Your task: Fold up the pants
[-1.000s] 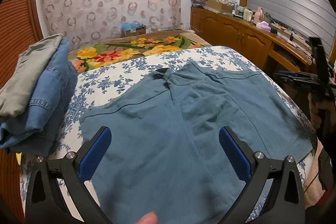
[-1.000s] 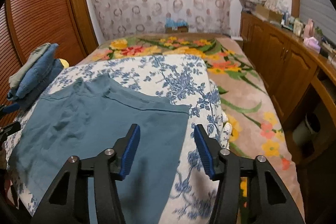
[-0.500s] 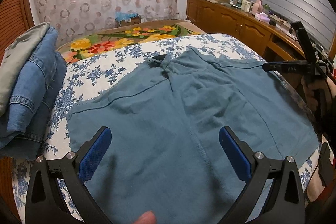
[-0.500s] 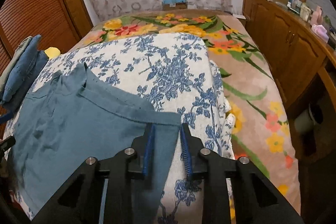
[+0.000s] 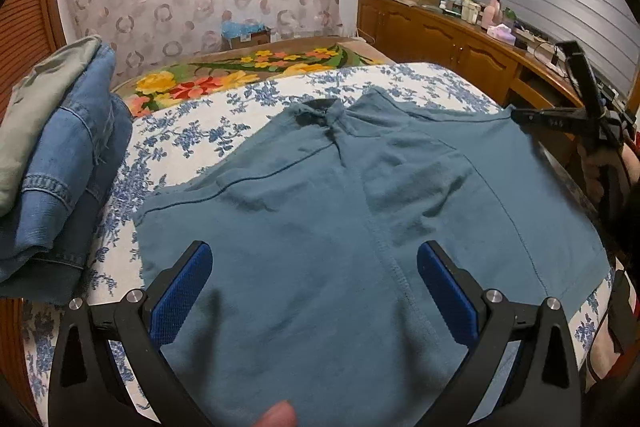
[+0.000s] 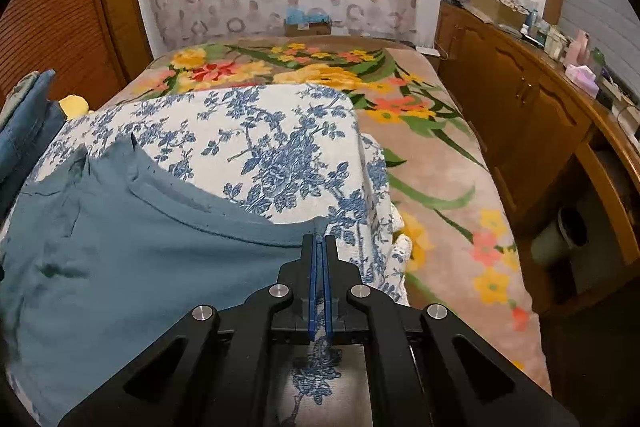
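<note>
Since a second ago the right gripper (image 6: 319,247) has closed from open to clenched on the corner of the pants (image 5: 360,227), which lie flat on the floral sheet (image 5: 200,131). The left gripper (image 5: 316,291) hovers above them, fingers spread.

Soft, even indoor light fills both wrist views, bright enough to read the weave of the teal-blue cotton pants (image 5: 320,211) and the white bedspread with blue flowers (image 6: 280,131), with no glare anywhere. The left black tongs with blue pads (image 5: 316,283) throw two faint, blurry shadows onto the cloth just ahead of them, while the right black tongs (image 6: 319,255) sit crisp and close in their own view. Fisheye bending curves the long wooden cabinet (image 6: 532,115) and the brown slatted door (image 6: 52,15), black vignette eats every corner, and a pale out-of-focus fingertip (image 5: 278,415) smears the left view's bottom edge.
</note>
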Available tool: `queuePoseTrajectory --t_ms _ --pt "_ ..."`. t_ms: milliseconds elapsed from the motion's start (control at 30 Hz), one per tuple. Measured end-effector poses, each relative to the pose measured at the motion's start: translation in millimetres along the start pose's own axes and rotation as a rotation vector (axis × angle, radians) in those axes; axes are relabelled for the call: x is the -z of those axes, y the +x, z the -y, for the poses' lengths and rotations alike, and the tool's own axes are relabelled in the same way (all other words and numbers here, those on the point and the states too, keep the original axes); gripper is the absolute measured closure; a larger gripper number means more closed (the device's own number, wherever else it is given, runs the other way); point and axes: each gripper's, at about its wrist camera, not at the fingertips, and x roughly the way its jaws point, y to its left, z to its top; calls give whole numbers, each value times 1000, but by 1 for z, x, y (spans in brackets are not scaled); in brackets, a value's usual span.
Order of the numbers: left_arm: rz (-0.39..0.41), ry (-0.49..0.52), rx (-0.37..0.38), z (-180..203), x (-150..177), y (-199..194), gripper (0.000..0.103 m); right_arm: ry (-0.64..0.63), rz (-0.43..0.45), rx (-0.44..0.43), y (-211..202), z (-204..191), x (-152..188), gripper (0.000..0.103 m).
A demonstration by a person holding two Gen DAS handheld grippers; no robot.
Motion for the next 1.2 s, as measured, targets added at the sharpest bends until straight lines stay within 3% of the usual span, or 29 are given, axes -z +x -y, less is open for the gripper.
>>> queuePoseTrajectory --t_ms 67,400,867,1000,1200 --pt "9 -8 4 -2 1 -6 0 -1 12 -6 -8 -2 0 101" --pt "41 -25 1 -6 25 -37 0 -9 129 -15 -65 -28 24 66" --pt "38 -49 -10 -15 65 -65 5 -44 186 -137 -109 -79 94 48" --pt "25 -88 -19 -27 81 -70 16 -49 196 -158 -114 -83 103 39" --pt "3 -131 -34 -37 106 -78 30 -61 185 -191 -116 -80 111 38"
